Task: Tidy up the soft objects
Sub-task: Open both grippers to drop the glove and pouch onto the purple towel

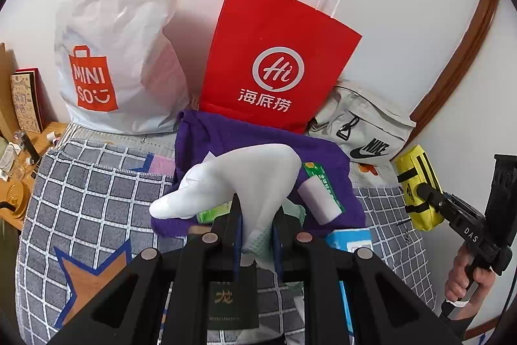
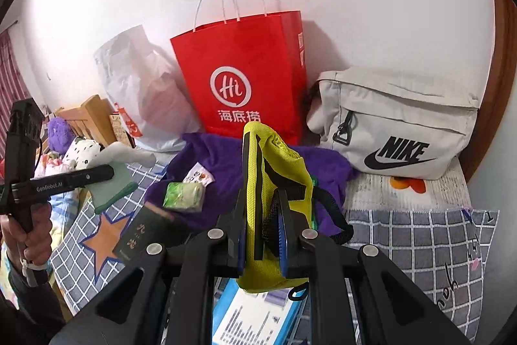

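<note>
The left gripper (image 1: pixel 257 217) pinches a white sock (image 1: pixel 232 180) together with a pale green cloth (image 1: pixel 258 243), lifted above the bed's grey checked blanket (image 1: pixel 97 183). The sock's toe points toward 9 o'clock in the left wrist view, hanging over a purple garment (image 1: pixel 326 160) spread on the blanket.

The right gripper (image 2: pixel 261 236) is clamped on a yellow mesh pouch (image 2: pixel 274 170), held upright with its black strap (image 2: pixel 336 215) looping out toward 3 o'clock.

Against the wall at 12 o'clock stands a red paper bag (image 2: pixel 245 76). A white plastic bag (image 1: pixel 119 41) sits at its 9 o'clock side and a grey Nike bag (image 2: pixel 397 125) at its 3 o'clock side. On the purple garment lies a green tissue pack (image 2: pixel 184 196), with a dark booklet (image 2: pixel 145 231) just beside it at 7 o'clock.
</note>
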A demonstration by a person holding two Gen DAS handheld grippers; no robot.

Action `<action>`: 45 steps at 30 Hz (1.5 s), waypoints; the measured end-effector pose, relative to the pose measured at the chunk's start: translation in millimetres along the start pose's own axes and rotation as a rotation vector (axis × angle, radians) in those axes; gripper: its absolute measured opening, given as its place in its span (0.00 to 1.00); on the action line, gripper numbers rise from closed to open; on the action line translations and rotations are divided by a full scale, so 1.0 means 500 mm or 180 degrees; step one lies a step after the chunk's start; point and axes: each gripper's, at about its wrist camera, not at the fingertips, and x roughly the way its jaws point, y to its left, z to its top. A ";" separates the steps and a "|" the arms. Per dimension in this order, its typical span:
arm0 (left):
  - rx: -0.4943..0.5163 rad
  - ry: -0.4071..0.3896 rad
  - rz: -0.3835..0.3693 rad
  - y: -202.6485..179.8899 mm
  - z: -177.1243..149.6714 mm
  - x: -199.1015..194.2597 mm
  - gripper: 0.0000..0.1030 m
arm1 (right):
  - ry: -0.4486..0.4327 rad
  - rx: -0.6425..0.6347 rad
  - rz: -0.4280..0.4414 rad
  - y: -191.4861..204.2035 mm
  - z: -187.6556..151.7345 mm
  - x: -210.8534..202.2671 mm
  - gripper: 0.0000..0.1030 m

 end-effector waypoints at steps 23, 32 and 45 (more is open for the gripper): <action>-0.0221 0.0319 0.0124 0.066 0.041 0.150 0.14 | 0.0325 0.0126 0.0081 -0.059 0.034 0.218 0.15; -0.0271 0.0419 0.0051 0.059 0.077 0.215 0.14 | 0.0564 0.0092 0.0024 -0.080 0.008 0.272 0.15; -0.0168 0.0513 0.0104 0.045 0.096 0.298 0.14 | 0.0744 0.0105 0.0076 -0.083 -0.010 0.316 0.16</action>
